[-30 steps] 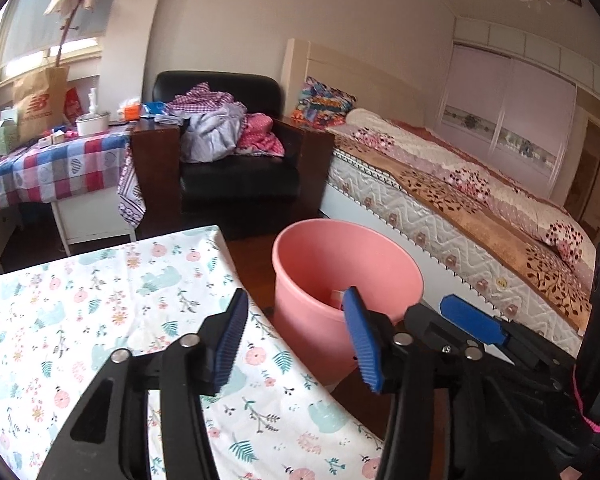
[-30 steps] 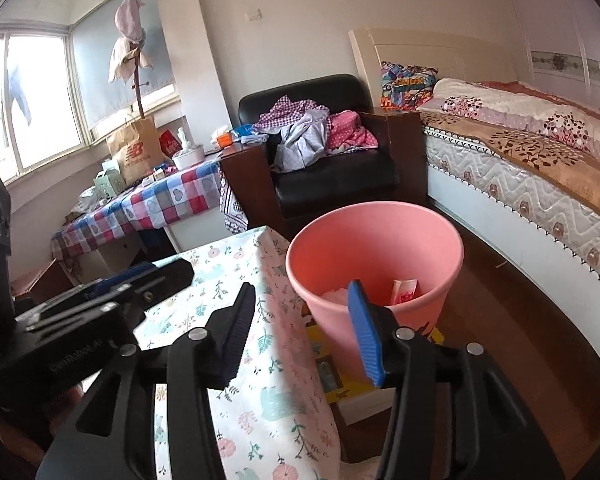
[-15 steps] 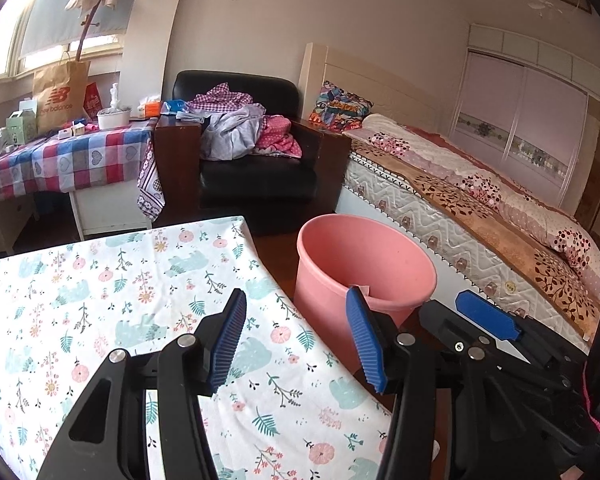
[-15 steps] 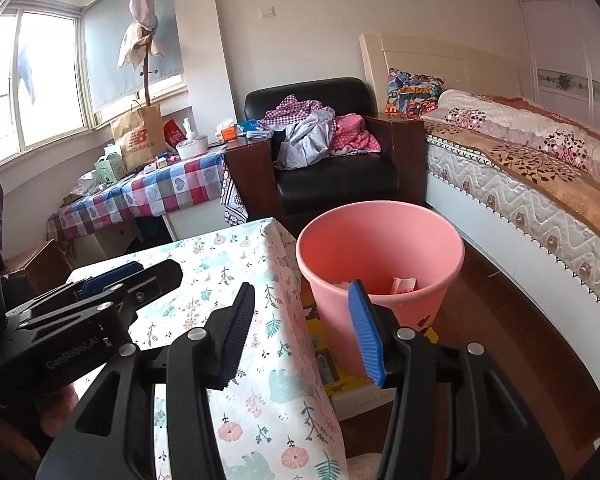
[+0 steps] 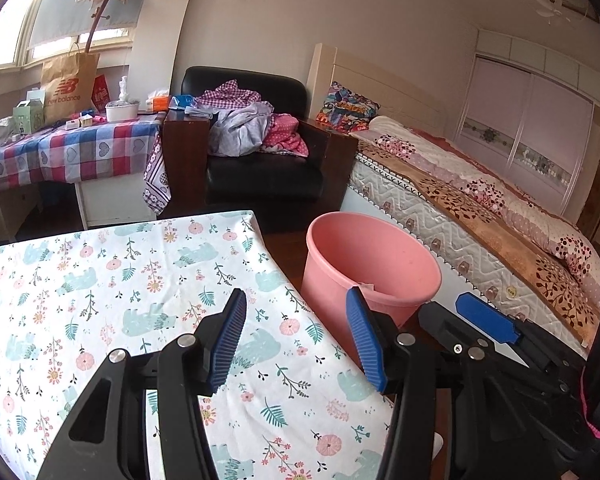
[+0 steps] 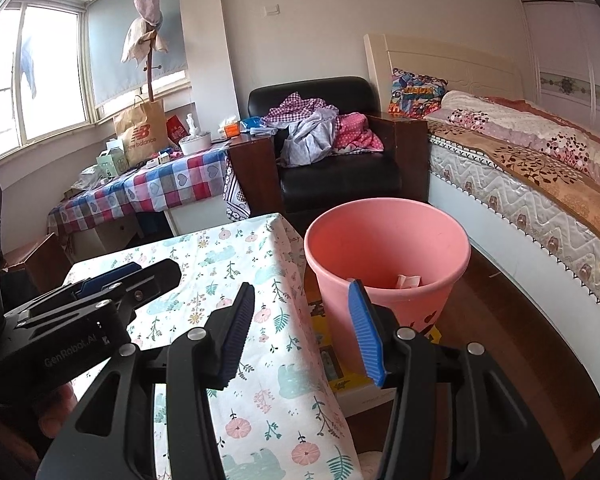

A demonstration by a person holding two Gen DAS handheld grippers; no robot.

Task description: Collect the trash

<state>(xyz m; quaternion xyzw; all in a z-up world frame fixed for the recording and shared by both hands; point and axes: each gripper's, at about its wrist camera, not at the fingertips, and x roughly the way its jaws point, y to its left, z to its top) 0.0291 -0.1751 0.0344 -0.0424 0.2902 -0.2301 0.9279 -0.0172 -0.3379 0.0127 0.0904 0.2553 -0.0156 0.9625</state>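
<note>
Beside the floral table (image 5: 100, 280), between it and the bed (image 5: 480, 208), stands the pink bin (image 6: 388, 248) with scraps (image 6: 408, 280) inside; the left gripper (image 5: 296, 340) and right gripper (image 6: 304, 332) hover released, holding nothing.

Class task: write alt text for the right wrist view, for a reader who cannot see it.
The open right gripper, holding nothing, faces a pink bin with paper scraps inside, beside a floral-clothed table. The left gripper hovers over the table; an armchair and bed stand behind.
</note>
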